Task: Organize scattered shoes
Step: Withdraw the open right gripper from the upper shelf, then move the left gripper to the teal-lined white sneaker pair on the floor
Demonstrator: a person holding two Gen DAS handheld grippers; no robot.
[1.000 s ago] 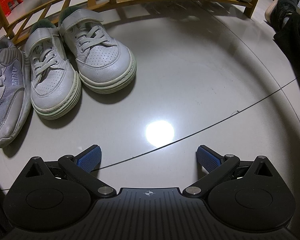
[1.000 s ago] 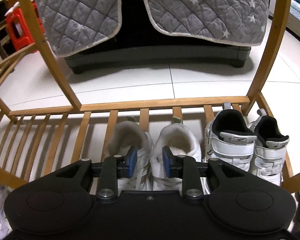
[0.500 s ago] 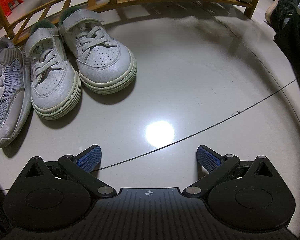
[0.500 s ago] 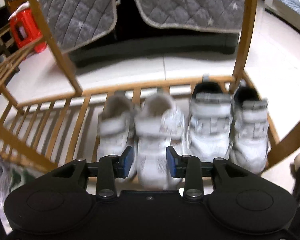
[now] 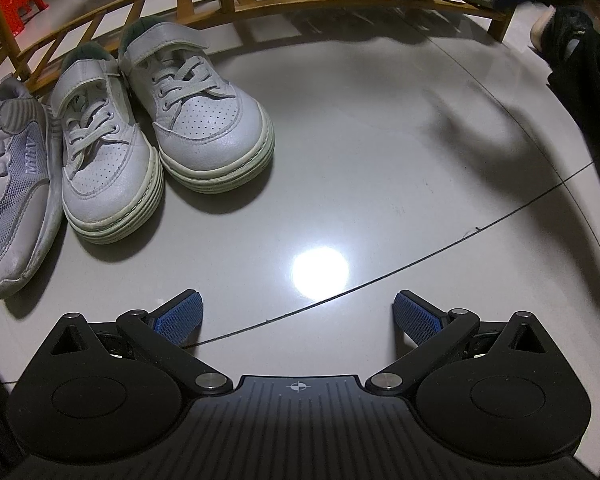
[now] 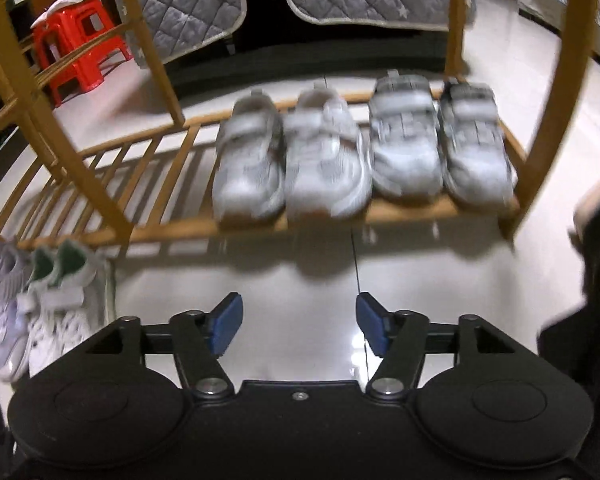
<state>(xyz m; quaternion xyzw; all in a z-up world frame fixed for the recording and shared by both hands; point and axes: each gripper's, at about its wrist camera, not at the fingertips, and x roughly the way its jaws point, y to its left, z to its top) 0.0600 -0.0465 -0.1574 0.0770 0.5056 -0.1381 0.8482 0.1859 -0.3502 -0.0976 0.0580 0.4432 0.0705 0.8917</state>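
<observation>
done: four shoes (image 6: 356, 152) on rack (image 6: 412, 210) | left: white pair (image 5: 156, 136) on floor beside rack | my right gripper (image 6: 299, 326) jaws just opening, empty | left gripper (image 5: 298, 316) jaws wide, empty

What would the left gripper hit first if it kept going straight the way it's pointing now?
Probably just the glossy grey tiled floor. The left gripper points down at bare tile with open, empty jaws; the pair of white lace-up sneakers sits off to its left, out of line.

Left tool (image 5: 298, 314) gapes wide; right tool (image 6: 299, 328) has just been opening (both empty)
</observation>
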